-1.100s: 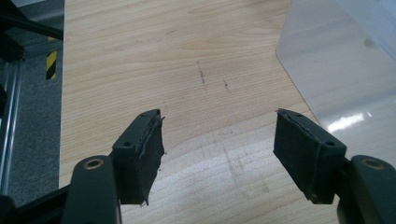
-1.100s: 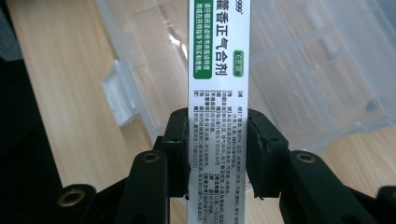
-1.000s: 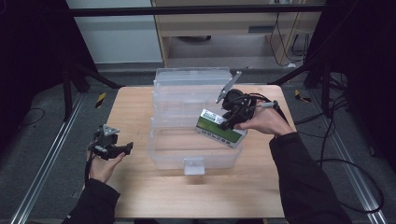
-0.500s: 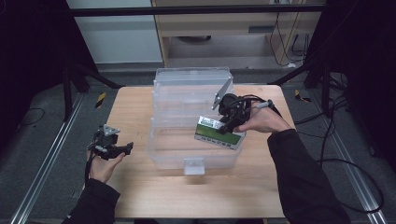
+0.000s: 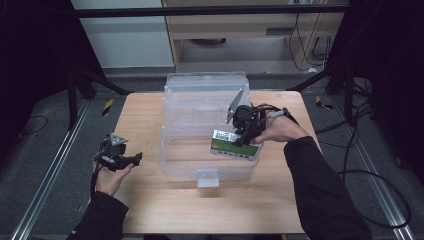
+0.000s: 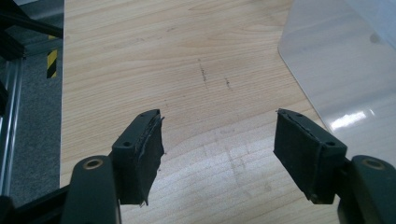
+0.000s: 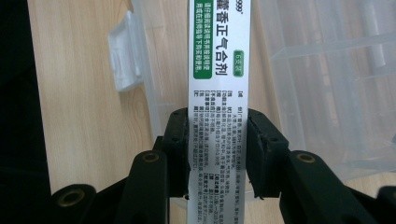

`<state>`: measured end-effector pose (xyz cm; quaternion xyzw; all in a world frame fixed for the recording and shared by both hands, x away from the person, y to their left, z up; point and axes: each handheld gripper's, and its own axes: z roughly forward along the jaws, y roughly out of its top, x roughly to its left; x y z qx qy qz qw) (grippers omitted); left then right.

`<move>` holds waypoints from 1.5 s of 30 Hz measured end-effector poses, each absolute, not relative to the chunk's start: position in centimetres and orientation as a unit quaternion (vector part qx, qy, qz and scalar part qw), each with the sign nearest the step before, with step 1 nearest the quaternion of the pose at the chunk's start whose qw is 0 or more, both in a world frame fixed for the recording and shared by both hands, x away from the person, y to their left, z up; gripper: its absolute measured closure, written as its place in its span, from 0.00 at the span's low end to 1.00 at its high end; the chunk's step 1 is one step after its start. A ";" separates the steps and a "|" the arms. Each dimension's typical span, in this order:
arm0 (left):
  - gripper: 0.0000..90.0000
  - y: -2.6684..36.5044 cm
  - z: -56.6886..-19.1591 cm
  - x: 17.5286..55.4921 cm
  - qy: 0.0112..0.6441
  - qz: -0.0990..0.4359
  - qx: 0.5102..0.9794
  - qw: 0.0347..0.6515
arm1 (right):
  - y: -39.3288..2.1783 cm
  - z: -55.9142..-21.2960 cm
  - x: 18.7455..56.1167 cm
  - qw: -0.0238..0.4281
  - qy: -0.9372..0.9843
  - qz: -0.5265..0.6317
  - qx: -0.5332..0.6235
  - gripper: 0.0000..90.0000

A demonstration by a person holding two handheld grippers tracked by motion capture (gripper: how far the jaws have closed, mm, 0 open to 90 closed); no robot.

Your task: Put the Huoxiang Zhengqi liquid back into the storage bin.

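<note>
Right gripper view: right claw pinching long white box, green band, black print; left claw spread.

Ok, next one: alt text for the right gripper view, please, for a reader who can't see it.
The right gripper clamps a white and green printed box between its two black jaws, the box running straight up the picture. Under it lie a clear plastic container with its latch tab at the left and the wooden table.

Black sleeves, black grippers with grey three-cornered plates
</note>
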<state>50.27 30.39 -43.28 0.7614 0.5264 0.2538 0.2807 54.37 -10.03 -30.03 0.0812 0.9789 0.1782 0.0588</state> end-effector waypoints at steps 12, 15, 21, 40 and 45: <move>0.35 30.4 -43.4 50.3 0.526 0.253 0.763 0.278 | -9.7 -31.5 54.9 0.047 0.985 0.162 0.042 0.71; 0.35 30.4 -43.4 50.3 0.526 0.253 0.763 0.277 | -9.6 -31.8 55.0 0.045 0.985 0.161 0.035 0.71; 0.35 30.4 -43.5 50.4 0.527 0.253 0.763 0.278 | -9.3 -32.4 55.2 0.036 0.988 0.151 0.024 0.71; 0.35 30.4 -43.4 50.3 0.527 0.254 0.762 0.278 | -8.7 -34.4 55.4 0.024 0.990 0.137 0.010 0.71; 0.35 30.4 -43.5 50.3 0.527 0.253 0.763 0.277 | -8.6 -34.6 55.3 0.024 0.990 0.137 0.002 0.71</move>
